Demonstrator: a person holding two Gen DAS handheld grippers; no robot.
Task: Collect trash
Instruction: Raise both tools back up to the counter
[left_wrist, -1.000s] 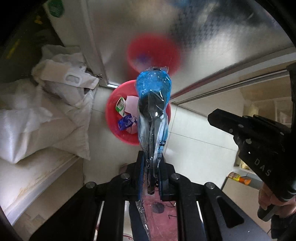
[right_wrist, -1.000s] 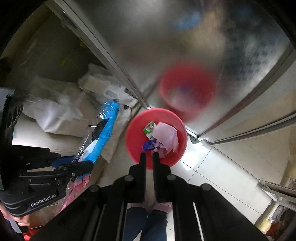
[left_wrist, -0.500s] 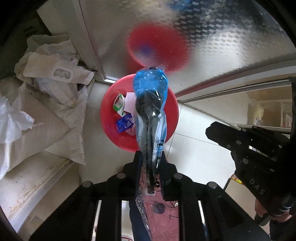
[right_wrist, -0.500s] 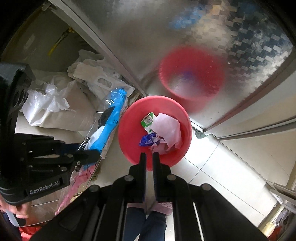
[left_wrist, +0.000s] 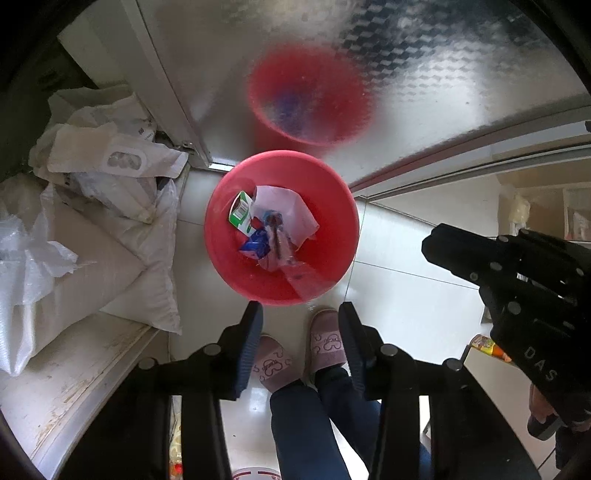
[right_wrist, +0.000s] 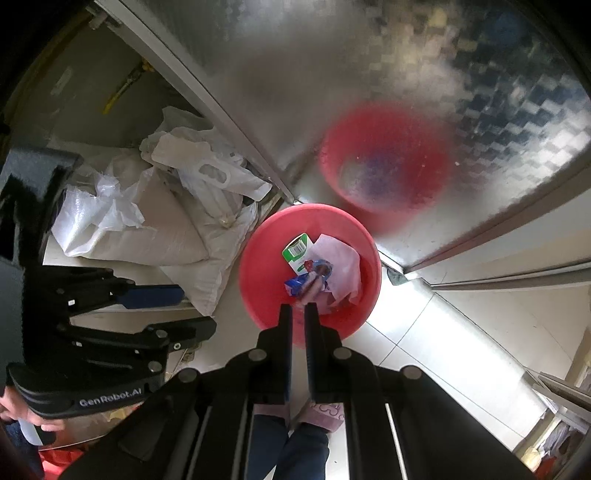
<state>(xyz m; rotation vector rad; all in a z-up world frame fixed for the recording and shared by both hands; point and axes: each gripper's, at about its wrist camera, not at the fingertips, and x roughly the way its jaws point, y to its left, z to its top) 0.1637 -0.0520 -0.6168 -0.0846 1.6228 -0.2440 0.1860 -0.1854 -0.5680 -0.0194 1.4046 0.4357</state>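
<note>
Red bin below open left tool

A pale tiled floor carries a red plastic basin, which stands against the foot of a textured metal door that reflects it. Left of the basin, white woven sacks and crumpled plastic bags slump on a low, scuffed white ledge. Two pink slippers stand on the tiles just beside the basin.

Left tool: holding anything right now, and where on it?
Nothing. The left tool has just been opening, and its jaws stand apart with only floor and slippers between them. A blue-and-clear wrapper lies in the red bin below.
</note>
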